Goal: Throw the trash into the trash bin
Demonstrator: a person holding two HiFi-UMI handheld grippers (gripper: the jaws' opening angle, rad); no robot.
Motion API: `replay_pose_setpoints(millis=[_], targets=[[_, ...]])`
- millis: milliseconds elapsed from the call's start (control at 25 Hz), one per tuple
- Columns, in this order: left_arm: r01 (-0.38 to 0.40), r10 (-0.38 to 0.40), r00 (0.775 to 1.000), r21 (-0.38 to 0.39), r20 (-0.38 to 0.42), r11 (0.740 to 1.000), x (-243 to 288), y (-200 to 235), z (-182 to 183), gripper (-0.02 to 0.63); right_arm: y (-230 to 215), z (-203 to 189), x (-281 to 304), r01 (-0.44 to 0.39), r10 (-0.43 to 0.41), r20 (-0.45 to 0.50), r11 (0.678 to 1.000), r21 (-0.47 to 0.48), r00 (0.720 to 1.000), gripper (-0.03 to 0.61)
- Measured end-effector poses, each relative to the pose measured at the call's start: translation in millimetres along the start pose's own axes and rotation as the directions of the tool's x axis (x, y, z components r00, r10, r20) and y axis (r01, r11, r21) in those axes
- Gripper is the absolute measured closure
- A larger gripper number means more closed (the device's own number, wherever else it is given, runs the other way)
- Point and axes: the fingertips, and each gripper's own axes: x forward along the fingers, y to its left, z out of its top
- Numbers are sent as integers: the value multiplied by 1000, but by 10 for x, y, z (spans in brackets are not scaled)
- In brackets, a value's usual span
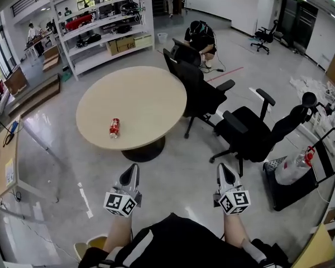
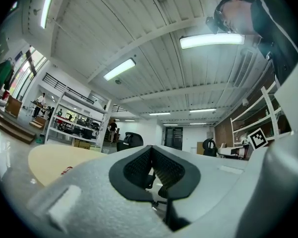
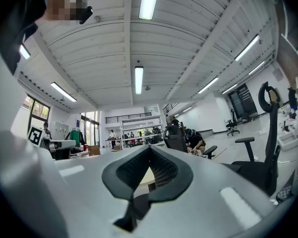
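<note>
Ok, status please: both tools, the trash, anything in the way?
Left tool shut, empty. Right tool shut, empty. Red can lies on round table, untouched. Office chairs at table's right, not blocking can.

surface: round beige table (image 1: 151,88) | on it: red can (image 1: 114,127), lying flat, near the rim

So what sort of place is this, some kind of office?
Probably a lab or workshop-style office, open plan: a round table in the middle, black swivel chairs beside it, and well-stocked open metal shelving along the back.
</note>
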Motion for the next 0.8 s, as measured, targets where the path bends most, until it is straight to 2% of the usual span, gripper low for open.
replay_pose_setpoints(millis=[240, 360, 680, 800], targets=[[106, -105, 994, 17, -22, 994, 311, -511, -205, 611, -472, 57, -402, 96, -96, -6, 995, -15, 995, 572], [160, -160, 987, 2, -26, 987, 475, -766, -276, 611, -700, 136, -674, 154, -154, -3, 988, -29, 988, 572], [291, -293, 956, -58, -35, 955, 806, -1617, -438, 612, -1184, 312, -1573, 289, -287, 42, 956, -45, 957, 572], [351, -355, 935, -90, -25, 932, 925, -1962, -564, 612, -1385, 299, -1945, 349, -347, 49, 936, -41, 937, 572]])
